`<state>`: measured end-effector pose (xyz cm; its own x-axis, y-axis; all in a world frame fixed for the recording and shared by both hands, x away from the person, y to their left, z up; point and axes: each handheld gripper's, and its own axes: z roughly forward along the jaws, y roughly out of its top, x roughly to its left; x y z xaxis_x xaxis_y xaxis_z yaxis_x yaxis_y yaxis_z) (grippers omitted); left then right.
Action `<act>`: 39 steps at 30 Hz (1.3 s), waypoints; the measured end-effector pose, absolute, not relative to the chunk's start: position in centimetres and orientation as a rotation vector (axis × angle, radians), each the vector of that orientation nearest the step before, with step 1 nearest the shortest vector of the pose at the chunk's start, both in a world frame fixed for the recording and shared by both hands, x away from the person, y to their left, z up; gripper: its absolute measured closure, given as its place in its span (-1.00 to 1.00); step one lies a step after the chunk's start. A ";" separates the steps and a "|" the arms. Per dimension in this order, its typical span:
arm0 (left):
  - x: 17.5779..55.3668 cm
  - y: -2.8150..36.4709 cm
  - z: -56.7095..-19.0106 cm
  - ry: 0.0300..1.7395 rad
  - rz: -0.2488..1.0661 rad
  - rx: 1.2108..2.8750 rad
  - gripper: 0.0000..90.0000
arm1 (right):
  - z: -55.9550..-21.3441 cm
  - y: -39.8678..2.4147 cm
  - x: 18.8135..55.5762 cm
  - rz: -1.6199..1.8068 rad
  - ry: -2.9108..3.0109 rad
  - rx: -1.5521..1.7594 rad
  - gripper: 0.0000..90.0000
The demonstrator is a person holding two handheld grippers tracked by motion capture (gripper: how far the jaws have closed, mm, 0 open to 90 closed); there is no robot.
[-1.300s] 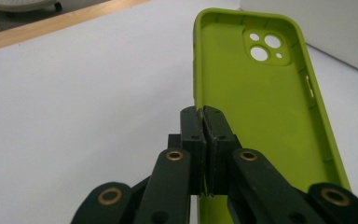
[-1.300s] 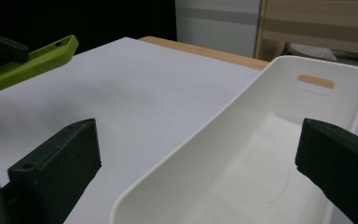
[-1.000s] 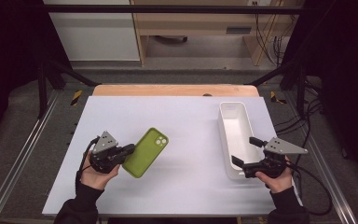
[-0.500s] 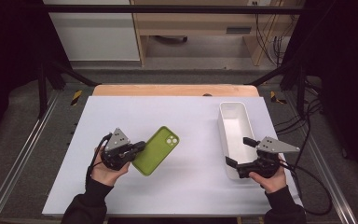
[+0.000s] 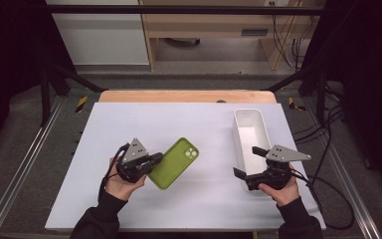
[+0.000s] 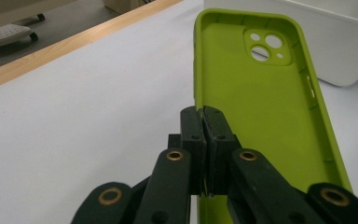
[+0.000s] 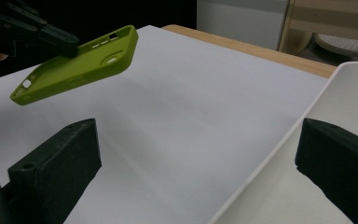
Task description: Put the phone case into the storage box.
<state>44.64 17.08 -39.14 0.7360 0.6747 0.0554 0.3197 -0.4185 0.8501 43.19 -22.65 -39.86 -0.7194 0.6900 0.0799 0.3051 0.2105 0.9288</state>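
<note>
Black jaws of the left gripper (image 6: 204, 140) are closed on one long side wall of the lime-green silicone phone case (image 6: 261, 116), near its lower end. In the left gripper view the pads pinch that thin wall with no gap visible. The case is held clear of the tabletop; the right gripper view shows it in the air, tilted, with its open side up and its camera cut-out at the far end.

The landmark is the white rectangular plastic bin (image 5: 251, 139). In the high view the case (image 5: 175, 162) lies well to the left of the bin, with the left gripper (image 5: 146, 162) at the case's lower left edge. The long axis of the case runs diagonally, and its camera end points up and toward the bin.

The right gripper (image 5: 251, 162) holds its jaws wide open and grips nothing. It sits at the near end of the bin; in the right gripper view one jaw stands over the white tabletop (image 5: 129, 119) outside the bin wall and the other over the bin interior, so the jaws straddle that wall without touching it as far as can be seen.

Judgement: the coming move depends on the bin lying to the right of the held case. The left hand carries the case; the right hand is nearer the bin and is positioned to steady it.
</note>
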 end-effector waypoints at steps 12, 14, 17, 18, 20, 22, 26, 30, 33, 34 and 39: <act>44.2 16.2 -39.1 0.718 0.493 2.046 0.96 | -39.6 -21.2 43.5 1.502 2.180 0.917 -0.98; 44.1 16.1 -39.0 0.713 0.497 2.046 0.96 | -39.5 -21.0 43.6 1.501 2.183 0.914 -0.98; 43.9 15.9 -38.8 0.703 0.500 2.048 0.96 | -39.2 -20.6 43.6 1.502 2.185 0.903 -0.97; 43.9 15.9 -38.8 0.700 0.502 2.049 0.96 | -39.1 -20.5 43.6 1.501 2.187 0.903 -0.97; 43.8 15.8 -38.7 0.696 0.503 2.051 0.96 | -38.8 -20.3 43.5 1.504 2.186 0.900 -0.98; 43.8 15.7 -38.7 0.688 0.505 2.053 0.96 | -38.6 -20.2 43.5 1.513 2.184 0.891 -0.98; 43.9 15.2 -38.6 0.675 0.508 2.066 0.96 | -38.3 -19.8 43.7 1.509 2.190 0.888 -0.98; 43.9 14.5 -38.7 0.655 0.513 2.089 0.96 | -38.0 -19.3 43.8 1.495 2.208 0.879 -0.98; 43.9 14.0 -38.8 0.641 0.519 2.108 0.96 | -38.0 -18.9 44.0 1.479 2.220 0.878 -0.97; 43.8 13.8 -38.8 0.636 0.518 2.110 0.96 | -38.0 -18.8 44.0 1.482 2.222 0.881 -0.97; 43.6 13.3 -39.2 0.619 0.513 2.131 0.96 | -37.8 -18.1 44.1 1.465 2.244 0.873 -0.97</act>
